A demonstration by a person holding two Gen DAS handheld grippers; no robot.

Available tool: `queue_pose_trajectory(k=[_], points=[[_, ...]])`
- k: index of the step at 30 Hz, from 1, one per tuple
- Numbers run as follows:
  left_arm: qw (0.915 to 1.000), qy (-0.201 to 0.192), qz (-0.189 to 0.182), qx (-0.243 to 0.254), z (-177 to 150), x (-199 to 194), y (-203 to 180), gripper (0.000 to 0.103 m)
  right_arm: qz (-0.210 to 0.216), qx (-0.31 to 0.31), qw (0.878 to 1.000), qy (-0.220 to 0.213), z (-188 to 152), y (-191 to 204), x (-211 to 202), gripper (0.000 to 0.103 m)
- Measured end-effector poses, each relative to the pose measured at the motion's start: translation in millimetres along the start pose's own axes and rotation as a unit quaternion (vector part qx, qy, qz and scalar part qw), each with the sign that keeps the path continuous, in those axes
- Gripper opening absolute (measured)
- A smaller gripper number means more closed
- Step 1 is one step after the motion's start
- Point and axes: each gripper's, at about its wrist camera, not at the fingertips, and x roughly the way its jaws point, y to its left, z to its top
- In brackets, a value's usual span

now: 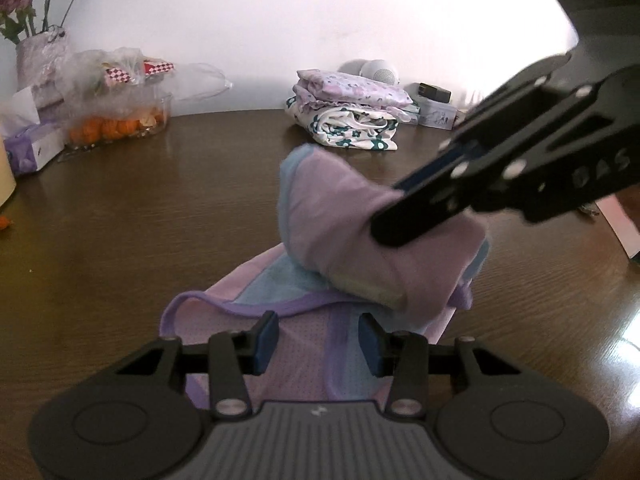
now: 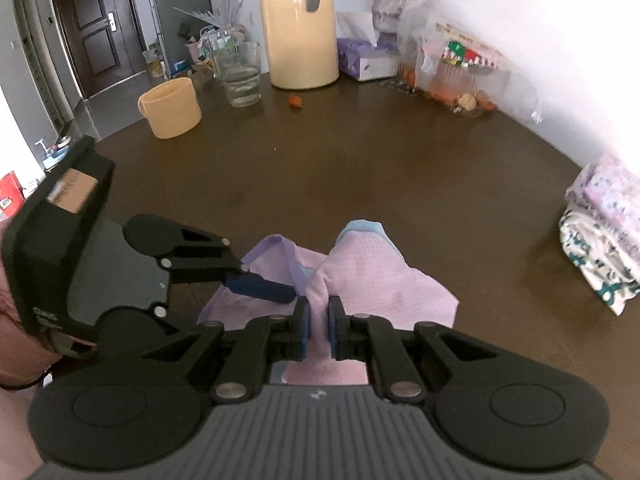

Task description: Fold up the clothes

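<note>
A small pink and light-blue garment with purple trim (image 1: 320,248) lies on the dark wooden table (image 1: 140,220). My right gripper (image 2: 319,328) is shut on a raised fold of the garment (image 2: 360,272) and holds it above the rest of the cloth; it shows in the left wrist view (image 1: 384,232) coming in from the right. My left gripper (image 1: 317,340) is open over the flat near part of the garment, its blue pads apart with nothing between them. It shows in the right wrist view (image 2: 280,292) at the left of the cloth.
A stack of folded clothes (image 1: 348,108) sits at the table's back. A tub of oranges (image 1: 120,120), tissue box (image 1: 28,144) and vase (image 1: 36,52) stand back left. A yellow jug (image 2: 300,28), glass (image 2: 240,72) and cup (image 2: 172,108) stand beyond.
</note>
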Motion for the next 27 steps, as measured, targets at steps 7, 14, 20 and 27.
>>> queue_pose_trajectory(k=[7, 14, 20, 27], points=[[0.9996, -0.017, 0.008, -0.02, 1.1, -11.1, 8.8, 0.04, 0.012, 0.012, 1.0, 0.005, -4.5, -5.6, 9.4, 0.009], [0.9984, -0.001, -0.05, 0.025, 31.3, 22.3, -17.2, 0.018, -0.005, 0.057, 0.998, -0.037, -11.5, -35.3, -17.7, 0.009], [0.994, -0.005, -0.107, 0.018, 58.0, 55.6, -32.6, 0.017, -0.017, 0.055, 0.997, -0.049, -15.2, -44.0, -30.0, 0.009], [0.9943, 0.008, -0.105, -0.012, 53.1, 65.7, -27.6, 0.028, -0.011, 0.057, 0.997, -0.048, -17.0, -49.7, -21.5, 0.01]])
